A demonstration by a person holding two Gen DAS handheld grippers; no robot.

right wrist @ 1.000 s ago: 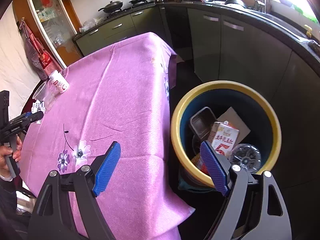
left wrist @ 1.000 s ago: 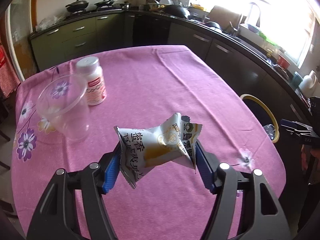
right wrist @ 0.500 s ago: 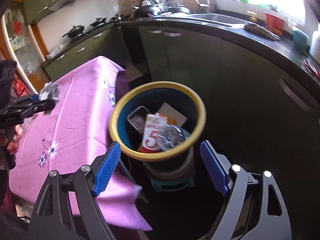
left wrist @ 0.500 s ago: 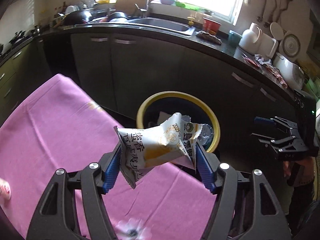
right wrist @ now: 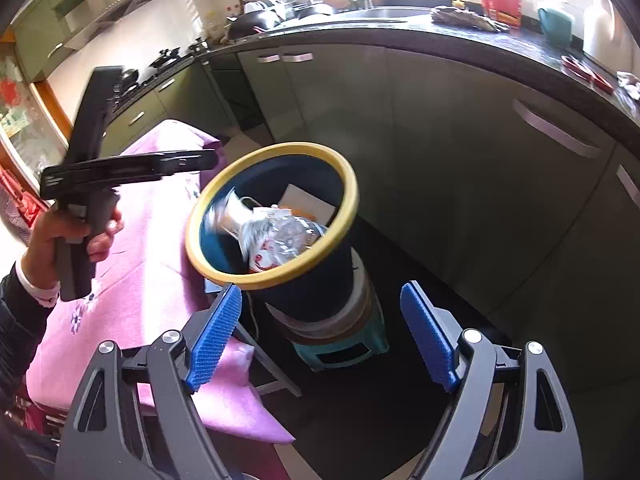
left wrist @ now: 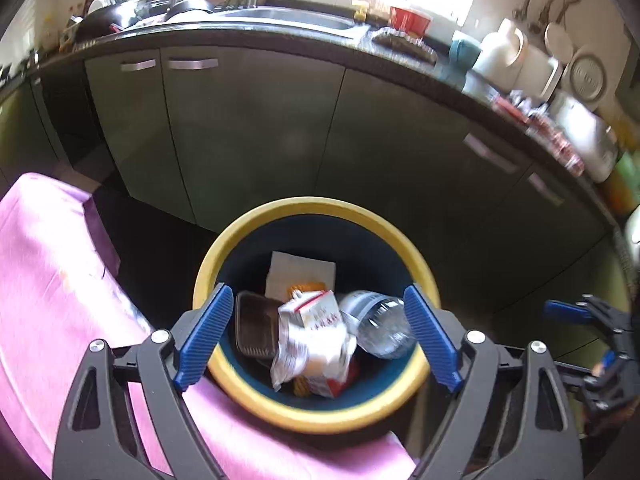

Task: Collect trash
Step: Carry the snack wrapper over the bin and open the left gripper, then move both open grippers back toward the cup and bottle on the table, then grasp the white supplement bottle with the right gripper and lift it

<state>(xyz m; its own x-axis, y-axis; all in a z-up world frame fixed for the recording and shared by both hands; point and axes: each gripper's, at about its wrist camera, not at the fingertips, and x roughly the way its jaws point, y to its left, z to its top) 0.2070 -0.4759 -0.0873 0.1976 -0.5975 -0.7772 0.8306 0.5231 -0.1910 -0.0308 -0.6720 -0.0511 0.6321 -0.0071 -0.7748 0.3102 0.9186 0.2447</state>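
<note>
Since half a second ago, the left gripper [left wrist: 316, 336] has parted its blue pads [left wrist: 204, 334] wide and let go of the snack wrapper [left wrist: 310, 350], which now sits, motion-blurred, inside the trash bin [left wrist: 240, 240] on top of the other rubbish. Left of the bin, the pink tablecloth [left wrist: 48, 280] covers the table edge, and the person's left hand [right wrist: 76, 236] grips the pistol-style handle with the tool body held level above the cloth, its nose pointing toward the yellow rim. Inside the bin, from left to right, lie a dark plastic tray [left wrist: 254, 328], the wrapper, a red-and-white carton [left wrist: 320, 312] and a clear plastic bottle [left wrist: 378, 326]; a white sheet [left wrist: 300, 272] stands against the far wall. Print on the wrapper and carton is too blurred to read. Right of the bin, the right gripper [right wrist: 322, 336] is also spread wide and empty, angled down toward the bin's base, which stands on a teal stool [right wrist: 340, 354].
</note>
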